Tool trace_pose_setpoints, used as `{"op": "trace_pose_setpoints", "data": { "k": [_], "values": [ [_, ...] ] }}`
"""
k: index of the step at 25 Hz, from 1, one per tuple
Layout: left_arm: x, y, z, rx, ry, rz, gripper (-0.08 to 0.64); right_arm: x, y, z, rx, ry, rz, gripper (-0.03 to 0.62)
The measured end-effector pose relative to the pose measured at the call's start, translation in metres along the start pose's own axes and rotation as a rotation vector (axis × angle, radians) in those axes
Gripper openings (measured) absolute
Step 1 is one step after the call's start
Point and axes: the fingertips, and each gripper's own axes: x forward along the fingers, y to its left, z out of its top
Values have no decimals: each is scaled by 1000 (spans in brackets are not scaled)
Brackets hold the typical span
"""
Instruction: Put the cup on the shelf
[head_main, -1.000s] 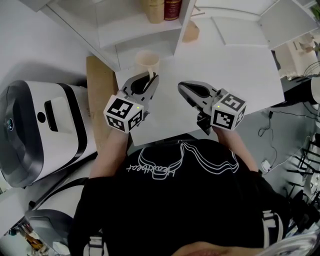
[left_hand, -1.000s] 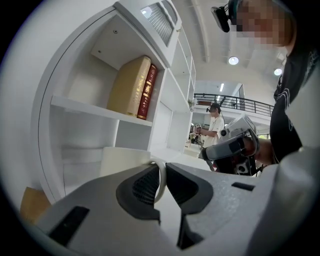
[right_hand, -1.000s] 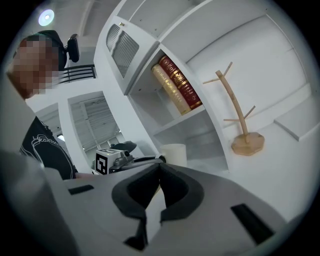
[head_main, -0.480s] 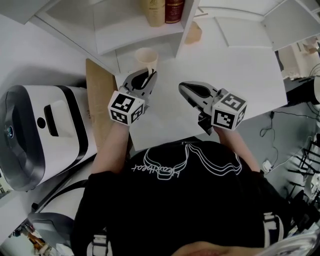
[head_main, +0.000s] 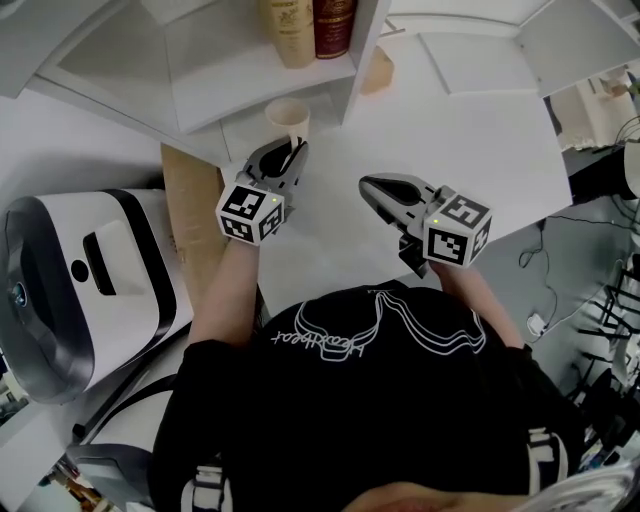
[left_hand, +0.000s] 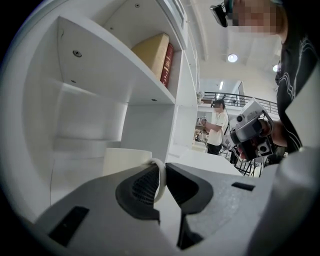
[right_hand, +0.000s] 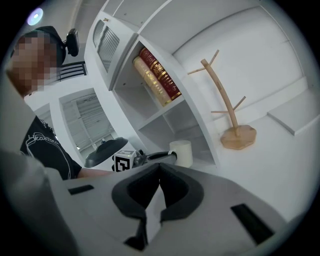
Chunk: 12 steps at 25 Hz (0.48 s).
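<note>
A cream cup (head_main: 287, 121) hangs just in front of the white shelf unit's (head_main: 250, 70) lowest opening, above the white table (head_main: 480, 130). My left gripper (head_main: 291, 157) is shut on the cup's handle. In the left gripper view the thin handle ring (left_hand: 161, 176) is pinched between the dark pads, with the cup body (left_hand: 125, 160) to the left before the shelf bay. My right gripper (head_main: 372, 187) hovers to the right over the table, shut with nothing in it. From the right gripper view the cup (right_hand: 181, 152) shows at the shelf's lower bay beside the left gripper (right_hand: 150, 157).
Two books (head_main: 305, 25) stand on the shelf level above. A wooden mug tree (right_hand: 230, 107) stands on the table right of the shelf. A large white and black machine (head_main: 80, 290) and a brown board (head_main: 190, 200) are at the left. Another person stands far behind.
The left gripper has carried the cup a little farther from me, toward the shelf's lower opening. The right gripper has stayed about where it was.
</note>
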Motion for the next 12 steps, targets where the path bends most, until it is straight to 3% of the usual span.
{"op": "trace_pose_setpoints", "data": {
  "k": [12],
  "values": [
    [2,21,-9,-49,-31,3,35,5,-16,-6,32,19,-9,6]
  ]
}}
